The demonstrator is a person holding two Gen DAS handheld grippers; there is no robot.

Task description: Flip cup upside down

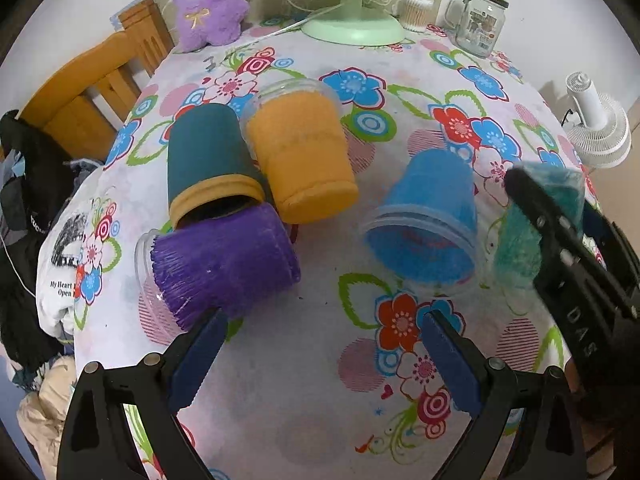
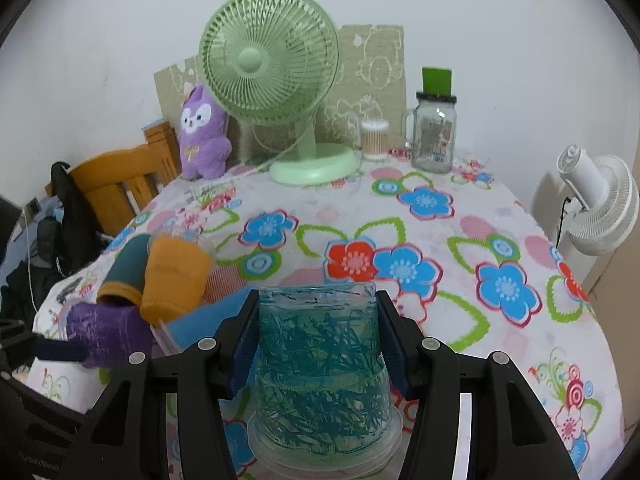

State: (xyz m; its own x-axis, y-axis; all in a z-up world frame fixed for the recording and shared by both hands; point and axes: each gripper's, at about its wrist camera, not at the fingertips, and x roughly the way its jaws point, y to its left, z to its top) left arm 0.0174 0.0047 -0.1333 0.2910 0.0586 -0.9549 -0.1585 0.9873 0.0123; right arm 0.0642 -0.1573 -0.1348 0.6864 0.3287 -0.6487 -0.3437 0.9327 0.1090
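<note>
My right gripper [image 2: 318, 340] is shut on a clear cup with teal streaks [image 2: 322, 368], held rim down, base up. The same teal cup [image 1: 532, 216] shows at the right of the left wrist view, with the right gripper across it. My left gripper [image 1: 320, 344] is open and empty, just in front of a purple cup [image 1: 224, 264] lying on its side. A dark green cup [image 1: 208, 160] and an orange cup [image 1: 304, 152] also lie on their sides. A blue cup [image 1: 428, 220] leans tilted with its rim low, toward me.
The table carries a flowered cloth [image 2: 420, 240]. At the back stand a green fan [image 2: 276, 80], a purple plush toy [image 2: 202, 136], a cotton swab box [image 2: 375, 140] and a glass jar mug [image 2: 434, 132]. A wooden chair [image 1: 92, 92] is at left, a white fan [image 2: 600, 196] at right.
</note>
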